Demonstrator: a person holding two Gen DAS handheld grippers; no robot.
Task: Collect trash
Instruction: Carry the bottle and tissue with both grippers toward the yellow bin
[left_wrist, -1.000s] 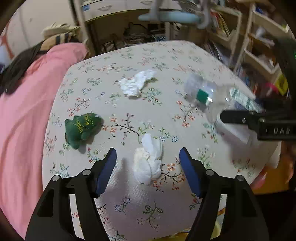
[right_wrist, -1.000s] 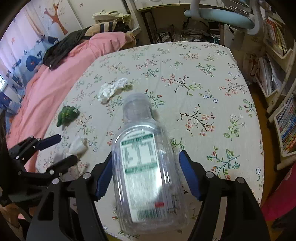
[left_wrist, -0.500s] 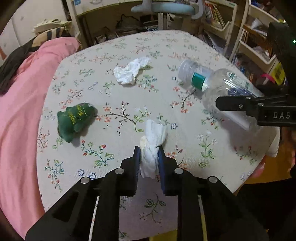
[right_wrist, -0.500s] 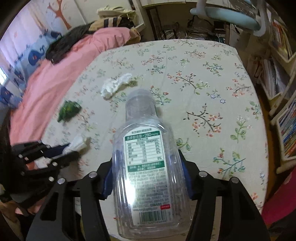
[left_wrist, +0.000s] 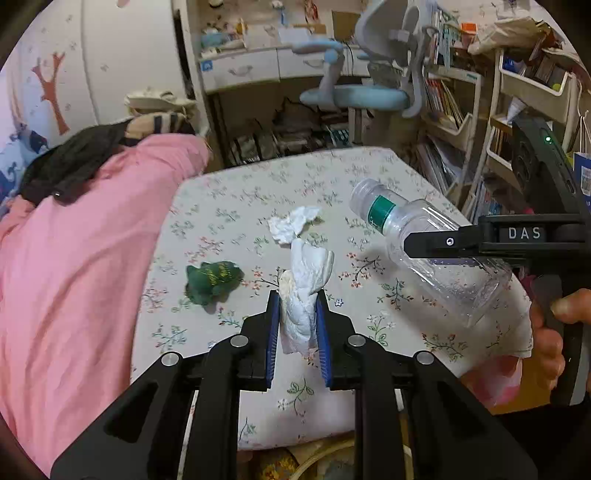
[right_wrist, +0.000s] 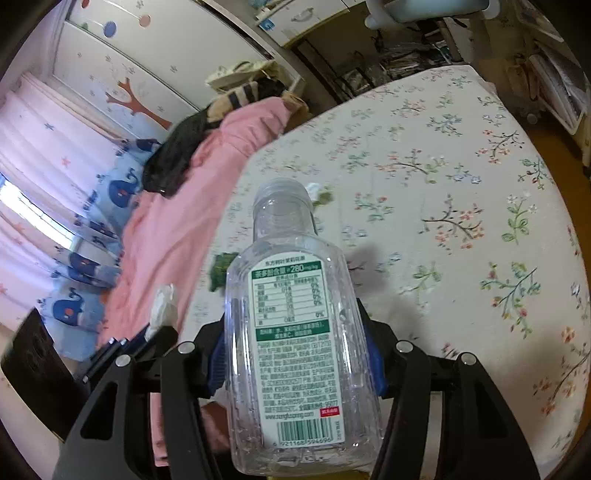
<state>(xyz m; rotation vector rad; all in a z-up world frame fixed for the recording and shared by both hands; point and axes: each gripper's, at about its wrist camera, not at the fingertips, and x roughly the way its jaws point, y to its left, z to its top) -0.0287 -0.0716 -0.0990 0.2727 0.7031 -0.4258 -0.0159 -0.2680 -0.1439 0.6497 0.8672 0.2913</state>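
Observation:
My left gripper (left_wrist: 298, 306) is shut on a crumpled white tissue (left_wrist: 304, 284) and holds it lifted above the floral bed cover (left_wrist: 236, 206). A second crumpled tissue (left_wrist: 291, 225) lies on the cover farther back. My right gripper (right_wrist: 295, 332) is shut on an empty clear plastic bottle (right_wrist: 295, 343) with a green and white label, held off the bed. In the left wrist view that bottle (left_wrist: 424, 254) hangs at the right, clamped by the right gripper's fingers (left_wrist: 439, 242). The left gripper with its tissue (right_wrist: 162, 306) shows at the lower left of the right wrist view.
A green plush toy (left_wrist: 212, 277) lies on the cover left of the held tissue. A pink blanket (left_wrist: 74, 258) covers the left of the bed. A desk chair (left_wrist: 354, 92) and bookshelves (left_wrist: 461, 122) stand beyond the bed's far and right edges. A hand (left_wrist: 554, 332) grips the right handle.
My left gripper closed on the near tissue and lifted it off the cover. My right gripper closed tighter on the bottle and raised it, tilting the view upward.

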